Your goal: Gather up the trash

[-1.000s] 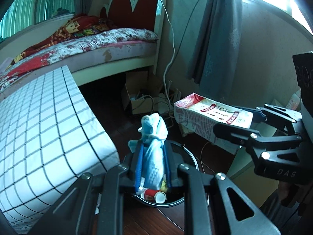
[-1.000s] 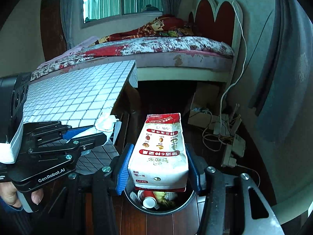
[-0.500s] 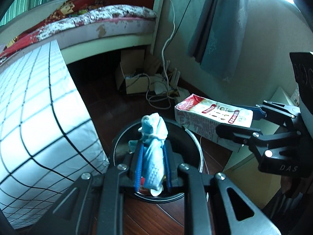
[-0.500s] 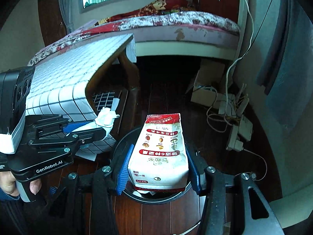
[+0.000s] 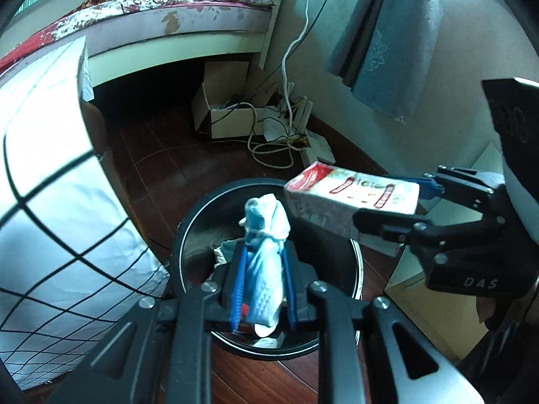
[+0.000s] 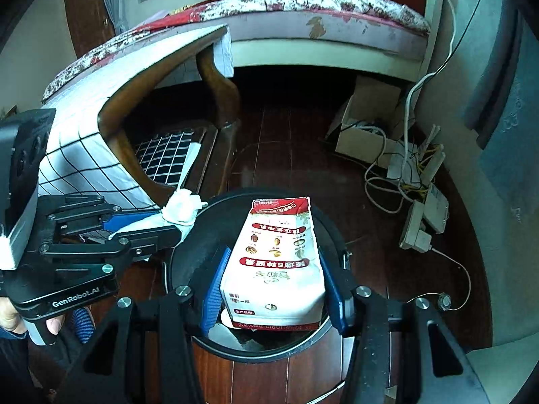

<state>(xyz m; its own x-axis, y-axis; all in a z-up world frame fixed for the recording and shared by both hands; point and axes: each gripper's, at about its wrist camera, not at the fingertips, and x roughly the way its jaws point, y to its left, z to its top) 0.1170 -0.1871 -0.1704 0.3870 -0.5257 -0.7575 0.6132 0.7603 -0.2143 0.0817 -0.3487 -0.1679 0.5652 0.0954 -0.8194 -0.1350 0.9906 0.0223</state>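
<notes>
Centrally in the left wrist view: a crumpled white-and-blue tissue wad (image 5: 266,262) clamped upright between the blue pads (image 5: 238,289) of the left hand-held gripper (image 5: 264,289), poised directly above the open mouth of a round black trash bin (image 5: 188,235). Inside the bin, dimly visible scraps of paper and a small red-and-white item, mostly hidden by the wad and fingers.

Right of centre in that view: a red-and-white carton (image 5: 353,198) lying nearly level, tilted slightly down toward the bin, its far end over the bin's right rim. Gripped at its near end by the right hand-held gripper (image 5: 414,202), reaching in from the right edge of the frame.

Seen from the right wrist camera: same carton (image 6: 279,262) at centre, squeezed between blue pads (image 6: 215,289) of the right hand-held gripper (image 6: 273,293), held above the bin (image 6: 188,256). At left, the left hand-held gripper (image 6: 168,222) angled in from the lower-left corner, wad (image 6: 182,207) pinched at its tip just above the bin's left rim. Fingertips of the holding hand (image 6: 30,323) curled around the handle at the lower left edge.

Farther out: dark wooden floor (image 6: 289,155); a table (image 5: 43,175) under a checked cloth at left; a bed (image 5: 175,20) along the top; a tangle of cables (image 5: 276,134) and an open cardboard box (image 5: 222,114) by the wall; a blue curtain (image 5: 387,40) at upper right.
</notes>
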